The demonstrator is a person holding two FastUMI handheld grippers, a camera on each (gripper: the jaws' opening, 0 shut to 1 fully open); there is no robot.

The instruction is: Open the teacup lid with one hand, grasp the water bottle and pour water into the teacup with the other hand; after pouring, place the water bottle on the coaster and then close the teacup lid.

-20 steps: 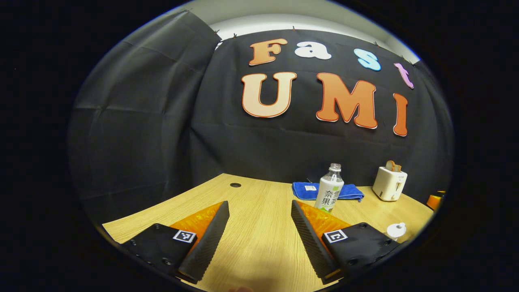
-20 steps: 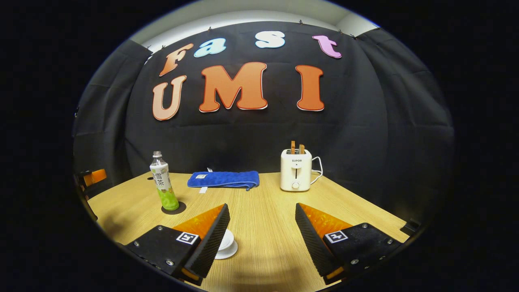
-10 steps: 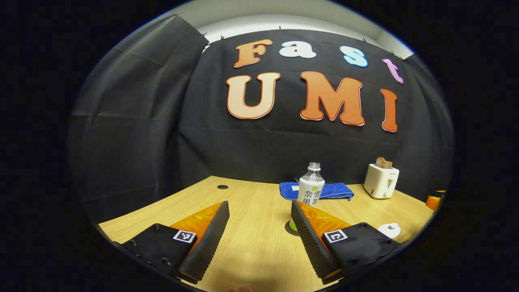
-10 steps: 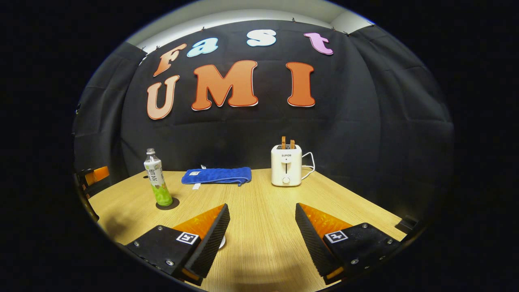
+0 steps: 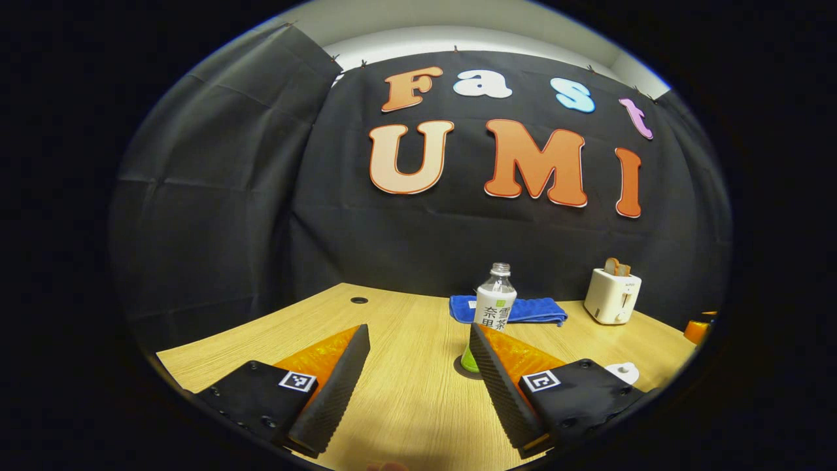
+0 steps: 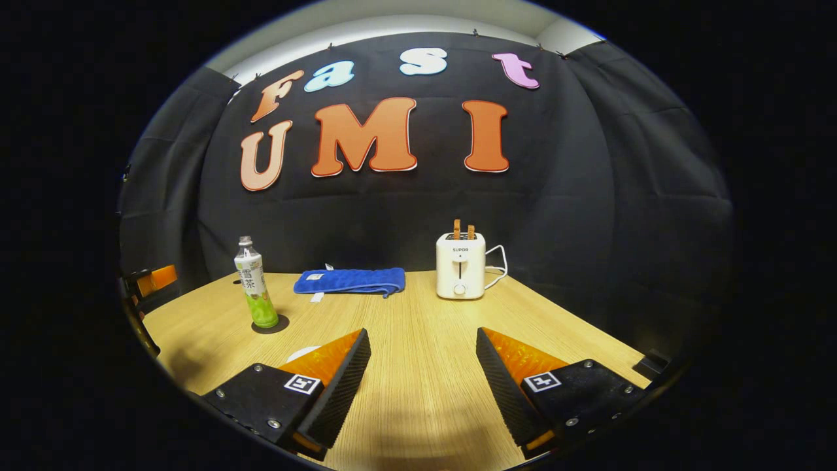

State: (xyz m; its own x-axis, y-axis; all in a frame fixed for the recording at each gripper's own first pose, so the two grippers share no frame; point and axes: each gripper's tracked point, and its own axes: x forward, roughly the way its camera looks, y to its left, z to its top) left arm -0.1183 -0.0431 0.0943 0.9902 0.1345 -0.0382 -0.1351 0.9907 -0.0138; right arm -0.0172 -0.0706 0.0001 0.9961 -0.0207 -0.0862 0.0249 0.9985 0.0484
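Black cloth wall behind, wood-grain table [image 6: 418, 366] under both grippers. I go big to small.

Right gripper view: I see the table running out to the wall. White toaster [image 6: 460, 275] stands at 12 o'clock from my right gripper [image 6: 423, 376], two slices of toast poking out of the slots, cord trailing off its right side. Blue towel [image 6: 350, 281] lies folded at 11 o'clock, just left of the toaster, apart from it. Water bottle [image 6: 252, 282] stands upright at 10 o'clock on a dark round coaster [image 6: 271, 324], no cap that I can see, green liquid low in it. Small white sliver at 9 o'clock, mostly hidden behind my left finger; I cannot tell what it is. Right gripper's fingers are spread wide, nothing between them, hovering over bare table.

Left gripper view: left gripper [image 5: 418, 373] also released, fingers wide apart, holding nothing. Bottle [image 5: 494, 313] sits at 1 o'clock, its base partly hidden behind my right finger, coaster edge [image 5: 461, 366] showing under it. Towel [image 5: 533, 310] behind the bottle, toaster [image 5: 612, 296] at 2 o'clock. Teacup lid [image 5: 624, 371], white with a small knob, peeks out at 3 o'clock past the finger; cup under it hidden.
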